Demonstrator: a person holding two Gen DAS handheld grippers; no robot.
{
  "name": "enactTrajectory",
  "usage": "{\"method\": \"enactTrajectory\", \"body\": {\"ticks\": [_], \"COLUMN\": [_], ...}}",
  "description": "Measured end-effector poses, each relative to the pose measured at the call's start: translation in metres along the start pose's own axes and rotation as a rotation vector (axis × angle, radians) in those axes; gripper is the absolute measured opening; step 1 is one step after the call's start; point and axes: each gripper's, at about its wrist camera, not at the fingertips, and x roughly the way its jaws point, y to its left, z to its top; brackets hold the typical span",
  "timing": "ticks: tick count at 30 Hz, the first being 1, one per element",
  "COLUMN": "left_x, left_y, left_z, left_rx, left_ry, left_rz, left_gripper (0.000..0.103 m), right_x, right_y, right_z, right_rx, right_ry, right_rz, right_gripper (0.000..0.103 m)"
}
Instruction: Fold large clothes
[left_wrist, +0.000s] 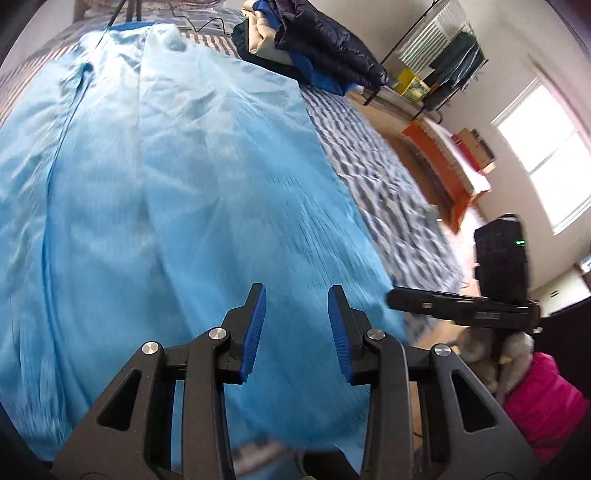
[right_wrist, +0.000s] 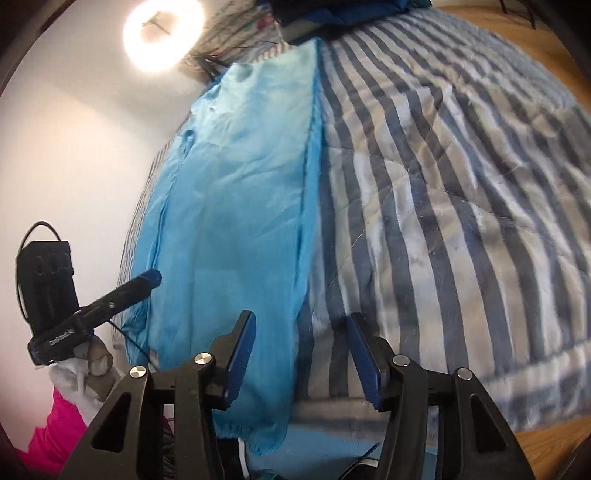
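On the bed, over the striped quilt (right_wrist: 443, 192), lies the light blue garment (left_wrist: 166, 184), spread long and flat with soft wrinkles. Above its near end the left gripper (left_wrist: 296, 332) hangs with jaws spread, holding nothing. At 3 o'clock from it the right gripper (right_wrist: 301, 354) is over the garment's edge, jaws also spread and empty. At 1 o'clock a pile of dark clothes (left_wrist: 306, 44) sits on the quilt.

Pale lettering on the side of the right gripper (left_wrist: 480, 314), upside down and blurred, small pale print on the left gripper (right_wrist: 62, 338), neither legible
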Motion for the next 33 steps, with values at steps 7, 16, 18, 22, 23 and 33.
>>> {"method": "enactTrajectory", "body": {"ticks": [7,16,18,22,23,33], "left_x": [0.067,0.045,0.052,0.08,0.088,0.037], "left_y": [-0.008,-0.016,-0.011,-0.005,-0.005,0.001], "left_z": [0.016,0.043,0.052,0.06,0.058,0.04], "left_rx": [0.038,0.044,0.007,0.014,0.03,0.033], "left_ry": [0.063,-0.037,-0.044,0.008,0.028,-0.027], "left_rz": [0.052,0.031,0.036,0.11,0.132,0.135], "left_gripper": [0.034,0.034,0.034,0.034,0.034,0.034], "right_x": [0.002,0.006,0.002,0.002,0.005,0.024], "right_y": [-0.008,0.01,0.012,0.015,0.017,0.026], "right_z": [0.014,0.01,0.009,0.009,0.009,0.026], "right_rx": [0.038,-0.003,-0.02,-0.025,-0.02,-0.003], "right_ry": [-0.033,-0.022,-0.03,-0.03,-0.027,-0.033], "right_rz": [0.078,0.114,0.103,0.096,0.099,0.056], "right_gripper": [0.041,0.004,0.003,0.003,0.003,0.004]}}
